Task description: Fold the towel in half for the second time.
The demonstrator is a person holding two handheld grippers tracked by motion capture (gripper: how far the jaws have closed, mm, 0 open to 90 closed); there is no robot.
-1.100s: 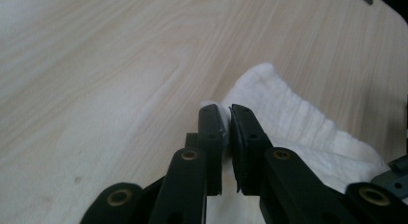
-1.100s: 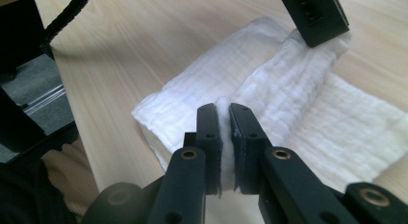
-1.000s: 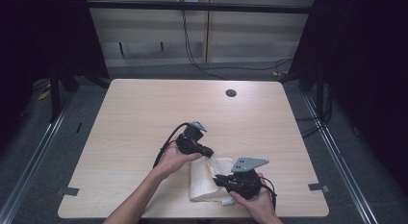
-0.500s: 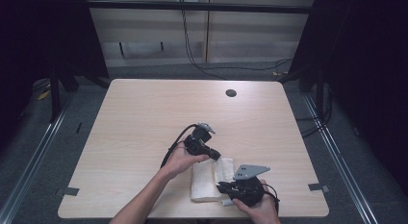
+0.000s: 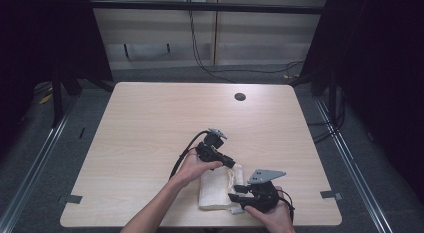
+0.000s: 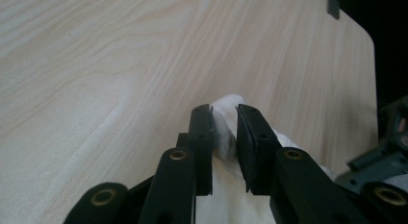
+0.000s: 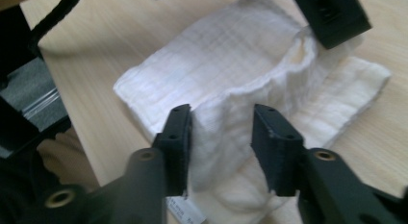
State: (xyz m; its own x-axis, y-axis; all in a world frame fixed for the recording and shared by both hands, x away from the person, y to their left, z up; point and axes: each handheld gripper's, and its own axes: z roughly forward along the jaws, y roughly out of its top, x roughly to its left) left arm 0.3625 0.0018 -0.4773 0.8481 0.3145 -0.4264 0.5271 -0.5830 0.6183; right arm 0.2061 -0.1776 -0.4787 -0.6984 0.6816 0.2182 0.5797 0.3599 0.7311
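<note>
Left tongs [image 6: 223, 137] pinch towel [image 6: 226, 108] corner | right tongs [image 7: 221, 142] parted astride fold, grip unclear from above

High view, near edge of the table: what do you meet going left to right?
Grey tape mark → left gripper → white towel → right gripper → second grey tape mark.

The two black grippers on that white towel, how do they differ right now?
The left gripper has its jaws nearly closed, pinching a raised corner of the towel; the right gripper has its jaws wider, straddling a lifted fold. The left works the towel's far end, the right its near edge. Both are black, hand-held.
</note>
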